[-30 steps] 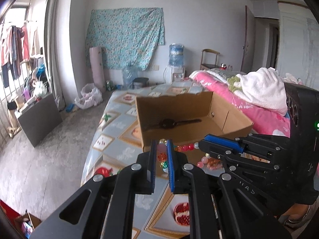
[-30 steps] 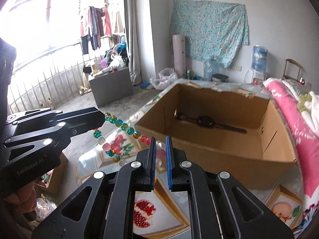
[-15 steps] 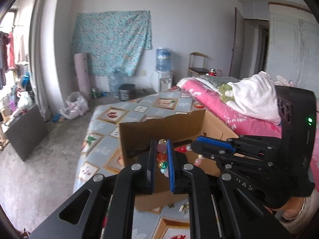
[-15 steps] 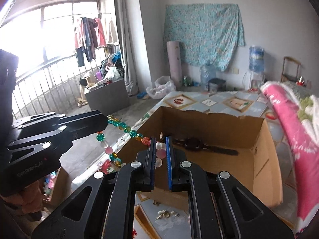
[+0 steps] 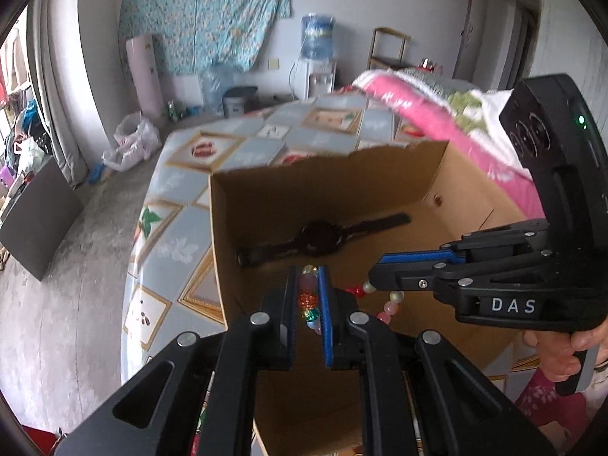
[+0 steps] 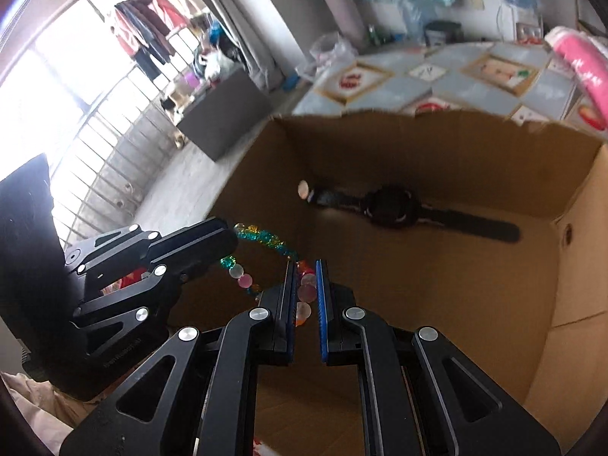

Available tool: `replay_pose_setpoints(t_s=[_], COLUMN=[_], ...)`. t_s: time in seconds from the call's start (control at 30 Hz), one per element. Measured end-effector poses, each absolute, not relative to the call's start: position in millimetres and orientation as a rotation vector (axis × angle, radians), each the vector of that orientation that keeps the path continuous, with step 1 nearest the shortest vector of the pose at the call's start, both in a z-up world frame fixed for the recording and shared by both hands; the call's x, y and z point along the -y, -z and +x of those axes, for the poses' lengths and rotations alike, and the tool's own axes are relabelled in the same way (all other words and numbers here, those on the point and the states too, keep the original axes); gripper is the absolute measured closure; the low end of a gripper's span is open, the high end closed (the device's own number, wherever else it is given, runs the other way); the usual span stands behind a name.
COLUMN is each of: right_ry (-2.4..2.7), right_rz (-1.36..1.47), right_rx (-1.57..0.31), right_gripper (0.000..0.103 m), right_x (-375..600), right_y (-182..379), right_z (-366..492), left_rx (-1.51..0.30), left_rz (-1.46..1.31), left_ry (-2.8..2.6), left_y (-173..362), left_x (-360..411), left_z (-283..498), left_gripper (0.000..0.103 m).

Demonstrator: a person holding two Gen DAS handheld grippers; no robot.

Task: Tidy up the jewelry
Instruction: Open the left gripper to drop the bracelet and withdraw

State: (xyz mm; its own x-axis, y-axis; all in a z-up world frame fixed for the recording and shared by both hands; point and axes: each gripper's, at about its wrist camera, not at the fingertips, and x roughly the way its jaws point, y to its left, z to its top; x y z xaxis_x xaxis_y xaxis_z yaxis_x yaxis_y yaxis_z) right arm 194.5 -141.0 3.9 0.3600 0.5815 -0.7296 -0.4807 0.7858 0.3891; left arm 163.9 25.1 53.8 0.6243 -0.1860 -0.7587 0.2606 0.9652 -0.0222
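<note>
Beaded bracelet [image 5: 309,296]: round glassy beads in pink, red-orange, teal-green and milky white, strung in a loop. Stretched in the air between the two grippers, over the open cardboard box [image 5: 266,205].

Left gripper [image 5: 307,300] closed almost fully on one side of the loop, with beads stacked in the narrow slot between the blue-padded fingers [image 5: 325,304]. Right gripper [image 6: 306,296] likewise nearly closed, pinching pink and pale beads between its own fingers [image 6: 321,304]. In the right wrist view, a teal and gold strand arcing from the left gripper's tips across to the right one, with a second strand of pink and white beads sagging below. In the left wrist view, red, white and pink beads hanging at the right gripper's tips.

Inside the box, a dark wristwatch [image 6: 395,211] lying flat along the floor near the far wall, strap stretched out both ways, well apart from the bracelet. Otherwise bare cardboard floor below and to the right of the fingers. Far rim ragged and torn; walls upright all round; left wall close beside the left gripper. Box resting on a bed cover with fruit patches [image 5: 182,190]; pink quilt [image 5: 437,121] beyond the right wall.
</note>
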Motion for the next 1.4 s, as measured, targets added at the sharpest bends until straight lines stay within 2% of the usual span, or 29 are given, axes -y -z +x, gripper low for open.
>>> replay_pose_setpoints(t_s=[0.17, 0.2, 0.27, 0.3, 0.4, 0.63, 0.87, 1.0, 1.4], right_ry=[-0.701, -0.691, -0.683, -0.682, -0.667, -0.625, -0.608, -0.6, -0.643], right_rz=[0.161, 0.159, 0.172, 0.178, 0.194, 0.241, 0.28, 0.292, 0.218], right_rx=[-1.059, -1.056, -1.053, -1.052, -1.028, -0.9, -0.784, -0.743, -0.694], right_gripper=[0.093, 0.091, 0.087, 0.087, 0.086, 0.068, 0.058, 0.047, 0.04], right_x=[138.5, 139.3, 142.1, 143.4, 150.4, 178.9, 204.2, 214.0, 225.9], right_y=[5.1, 3.7, 3.0, 2.9, -0.8, -23.1, -42.7, -48.5, -39.2], right_z=[199.4, 199.5, 200.3, 200.3, 195.4, 175.0, 146.2, 129.8, 59.3], left_rx=[-0.903, -0.905, -0.898, -0.888, -0.86, -0.749, -0.653, -0.642, -0.689], left_rz=[0.122, 0.118, 0.104, 0.099, 0.092, 0.053, 0.017, -0.008, -0.049], left_ry=[0.241, 0.24, 0.236, 0.235, 0.228, 0.182, 0.164, 0.164, 0.171], left_y=[-39.1, -38.7, -38.9, -40.3, -45.6, -72.4, -96.2, -98.8, -70.2], left_x=[-26.3, -27.3, -31.9, -33.9, -37.6, -53.9, -64.4, -69.7, -80.9], left_z=[173.9, 174.6, 175.6, 174.9, 172.3, 147.5, 109.6, 92.3, 51.6], left_gripper=[0.091, 0.088, 0.075, 0.071, 0.07, 0.057, 0.033, 0.024, 0.019])
